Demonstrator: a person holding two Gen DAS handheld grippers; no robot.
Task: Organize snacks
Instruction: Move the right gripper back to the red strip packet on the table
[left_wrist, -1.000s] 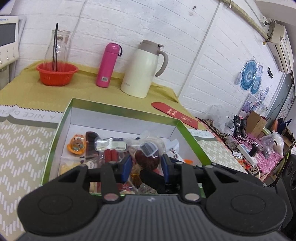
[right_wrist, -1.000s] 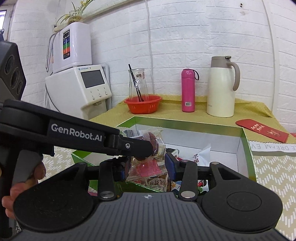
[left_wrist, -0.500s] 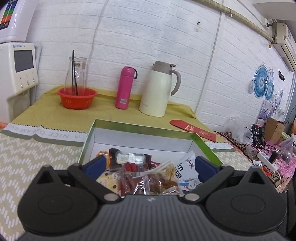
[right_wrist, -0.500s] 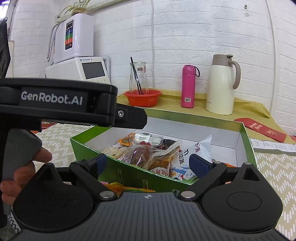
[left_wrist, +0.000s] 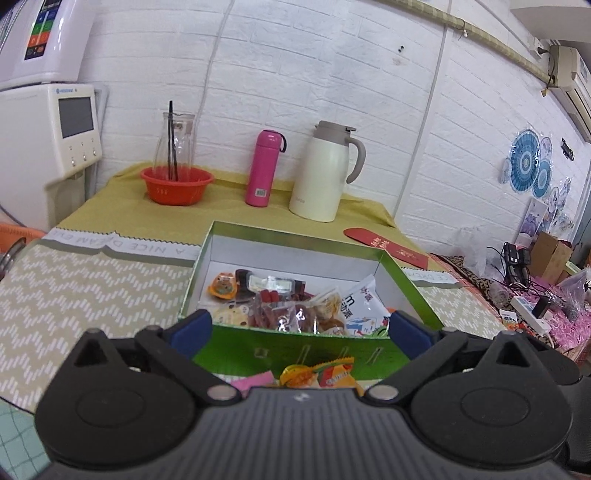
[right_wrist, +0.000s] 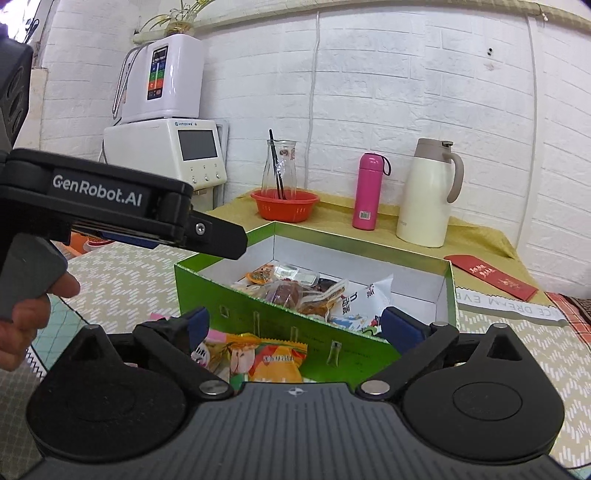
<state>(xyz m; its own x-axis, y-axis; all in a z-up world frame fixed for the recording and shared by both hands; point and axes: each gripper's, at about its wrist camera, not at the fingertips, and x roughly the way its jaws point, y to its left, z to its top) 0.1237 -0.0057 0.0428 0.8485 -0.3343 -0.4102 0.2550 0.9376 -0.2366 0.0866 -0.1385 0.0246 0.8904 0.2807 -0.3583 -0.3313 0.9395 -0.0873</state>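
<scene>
Green cardboard walls the open box (left_wrist: 295, 341) on the table (left_wrist: 92, 280), and a heap of wrapped snacks (left_wrist: 291, 306) lies inside it, with a few loose packets (right_wrist: 266, 356) on the table just before its near wall. Both the left gripper (left_wrist: 299, 328) and the right gripper (right_wrist: 295, 325) are spread wide and empty, touching nothing, hanging short of the box and tilted slightly downward. In the right wrist view a hand (right_wrist: 26, 314) grasps the left gripper's handle.

1. Snack packets (left_wrist: 295, 314) are being held in the box (left_wrist: 295, 350) on the counter (left_wrist: 92, 295).
2. Loose packets (right_wrist: 266, 358) are lying in front of the box.
3. Behind it, a basket (left_wrist: 176, 184), bottle (left_wrist: 264, 168) and jug (left_wrist: 325, 171) are standing left to right.
</scene>
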